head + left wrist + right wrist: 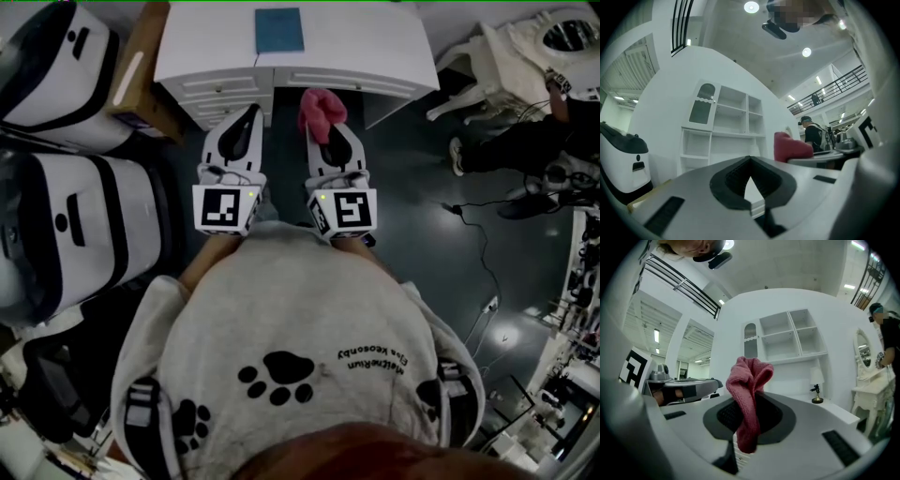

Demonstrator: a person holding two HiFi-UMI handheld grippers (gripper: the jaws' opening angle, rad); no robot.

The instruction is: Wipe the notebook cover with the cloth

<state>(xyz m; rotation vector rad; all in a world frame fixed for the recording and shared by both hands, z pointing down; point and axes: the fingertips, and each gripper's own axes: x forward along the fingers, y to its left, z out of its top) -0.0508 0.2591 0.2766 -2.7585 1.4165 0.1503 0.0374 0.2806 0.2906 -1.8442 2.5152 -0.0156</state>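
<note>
**A:** Claw status?

**B:** My right gripper [747, 427] is clenched on the pink cloth [750, 380], which bunches up above the jaws. My left gripper [751, 183] is pinched closed on nothing.

**A:** Where's the notebook?

**B:** The blue notebook [279, 31] lies flat on the white desk [375, 47], ahead of both claws and well apart from them. It sits roughly between their lines, so the cloth hand goes forward and slightly left. Its long axis looks to run away from me, though it's close to square from here.

**A:** Which hand pins it?

**B:** The left, I'd say. It's about as near and it's free.

**A:** Drawers?

**B:** The desk drawers [225, 89] are closed, so I can't see what's inside.
</note>
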